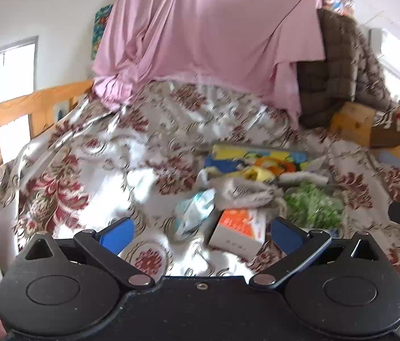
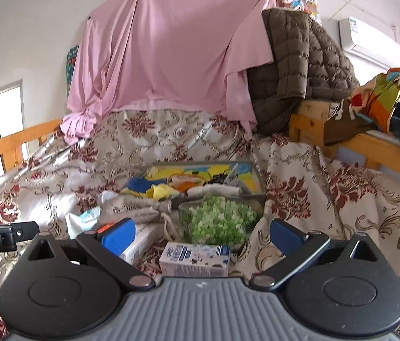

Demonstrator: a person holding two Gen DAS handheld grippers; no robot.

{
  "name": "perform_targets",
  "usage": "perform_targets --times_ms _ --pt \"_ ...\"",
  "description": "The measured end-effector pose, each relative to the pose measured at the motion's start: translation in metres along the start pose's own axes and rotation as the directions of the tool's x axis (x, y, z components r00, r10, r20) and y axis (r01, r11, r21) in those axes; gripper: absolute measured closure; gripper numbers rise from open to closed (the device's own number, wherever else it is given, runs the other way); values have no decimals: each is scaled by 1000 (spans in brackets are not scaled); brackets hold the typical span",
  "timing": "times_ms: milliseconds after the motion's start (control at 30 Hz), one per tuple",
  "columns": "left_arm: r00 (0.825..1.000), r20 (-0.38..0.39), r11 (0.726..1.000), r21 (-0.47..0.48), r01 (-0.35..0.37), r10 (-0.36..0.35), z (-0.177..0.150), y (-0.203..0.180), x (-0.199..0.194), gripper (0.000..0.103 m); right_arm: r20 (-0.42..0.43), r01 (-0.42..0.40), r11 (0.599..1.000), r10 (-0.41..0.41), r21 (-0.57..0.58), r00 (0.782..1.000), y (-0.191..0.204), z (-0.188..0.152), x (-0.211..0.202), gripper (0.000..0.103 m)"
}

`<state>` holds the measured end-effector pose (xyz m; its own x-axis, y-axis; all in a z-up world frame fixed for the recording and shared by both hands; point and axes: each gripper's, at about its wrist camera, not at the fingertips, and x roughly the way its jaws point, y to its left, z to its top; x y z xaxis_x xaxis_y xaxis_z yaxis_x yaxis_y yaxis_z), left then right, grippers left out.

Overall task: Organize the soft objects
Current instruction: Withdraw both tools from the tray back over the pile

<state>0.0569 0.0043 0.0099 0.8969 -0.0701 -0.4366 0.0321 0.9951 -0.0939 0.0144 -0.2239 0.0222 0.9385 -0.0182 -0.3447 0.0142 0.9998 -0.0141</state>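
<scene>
A bed covered by a cream bedspread [image 2: 299, 170] with dark red flower patterns fills both views. Near its middle sits a shallow grey tray [image 2: 258, 176] packed with folded soft cloths [image 2: 188, 182] in yellow, blue, orange and white.

Just in front of the tray lies a grey drawstring pouch [image 2: 140, 207], and beside that pouch, still in front of the tray, a clear bag of green and white pieces [image 2: 222, 221]. A small white and blue carton [image 2: 194, 258] lies in front of the green bag. To the left of the tray's front edge are a crumpled pale blue and white packet [image 1: 194, 213] and an orange and white box [image 1: 239, 230]; the left view is blurred, so the box's print cannot be read.

The left hand-held gripper [image 1: 200, 231] hovers over the bedspread in front of the tray, its blue-padded fingers spread wide and holding nothing. The right hand-held gripper [image 2: 200, 233] hovers likewise in front of the tray, fingers wide apart and empty, with the carton between them in the view.

Behind the tray a pink sheet [image 2: 166, 54] hangs on the wall, with a brown quilted jacket [image 2: 293, 65] to its right.
</scene>
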Motion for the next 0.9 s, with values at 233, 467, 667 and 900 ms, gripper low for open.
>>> perform_targets --times_ms 233,467,667,900 --pt "997 -71 998 -45 -32 29 -5 8 12 1 -56 -19 1000 18 -21 998 8 -5 14 0" --pt "989 -122 995 -37 -89 83 -7 8 23 1 -96 -46 997 41 -56 995 18 -10 22 0" --pt "975 -184 990 -43 -136 126 -8 11 32 1 -116 -63 995 54 -81 992 25 -12 31 0" --pt "969 -209 982 -106 -155 130 -7 20 33 1 -128 -96 985 78 -141 989 41 -18 37 0"
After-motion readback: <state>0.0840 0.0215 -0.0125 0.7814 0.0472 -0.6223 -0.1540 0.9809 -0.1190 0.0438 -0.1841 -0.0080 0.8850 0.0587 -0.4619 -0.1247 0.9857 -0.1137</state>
